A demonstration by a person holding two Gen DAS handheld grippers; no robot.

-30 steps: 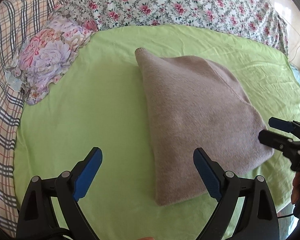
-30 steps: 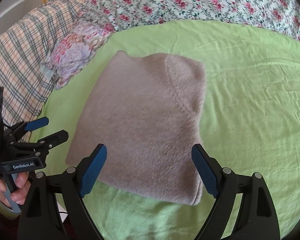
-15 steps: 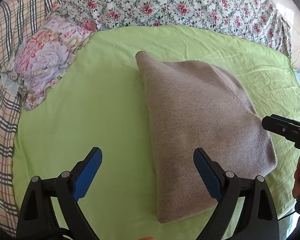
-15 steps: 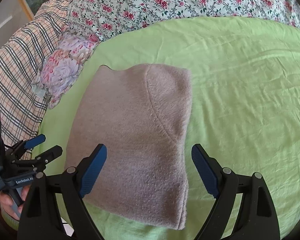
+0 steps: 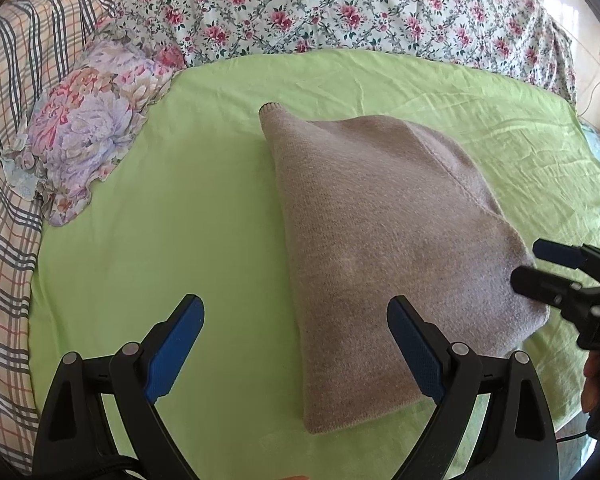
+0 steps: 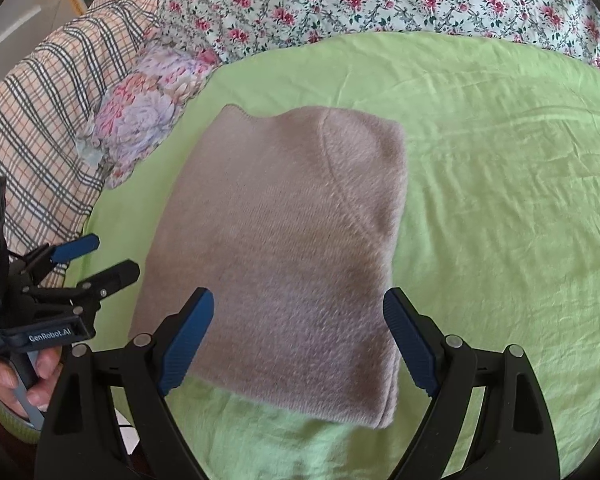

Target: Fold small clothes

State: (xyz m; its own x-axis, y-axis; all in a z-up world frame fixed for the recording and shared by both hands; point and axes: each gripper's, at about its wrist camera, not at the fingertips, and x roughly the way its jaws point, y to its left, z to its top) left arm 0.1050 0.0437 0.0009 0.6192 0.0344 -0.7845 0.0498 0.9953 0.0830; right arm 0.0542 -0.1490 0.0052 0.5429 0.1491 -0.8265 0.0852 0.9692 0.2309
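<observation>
Lying folded on the green sheet (image 5: 204,184) of the bed, the taupe knit garment (image 5: 388,248) forms a thick, roughly rectangular packet with several layers showing along its near edge. In the left wrist view it runs from about 12 o'clock down to 5 o'clock of the frame centre, one ribbed corner poking up at its far end.

The left tool (image 5: 296,344) hangs over the bed with its blue-padded fingers (image 5: 176,344) spread wide and nothing between them; its right finger overlaps the near-left part of the garment in the picture, though contact cannot be judged. In the right wrist view the left tool (image 6: 96,256) shows at 9 o'clock, just beside the garment's left edge, gripped by a hand (image 6: 24,376).

The right tool (image 6: 298,340) is likewise spread wide, both fingers framing the near end of the garment (image 6: 284,248), with nothing pinched. From the left wrist view the right tool (image 5: 540,264) sits at 3 o'clock, its tips at the garment's right edge, one dark tip overlapping the knit.

A pillow with large purple flowers (image 5: 88,132) lies at 10 o'clock, a plaid blanket (image 5: 8,160) beyond it at 9 o'clock, and a rose-print quilt (image 5: 340,4) across 12 o'clock.
</observation>
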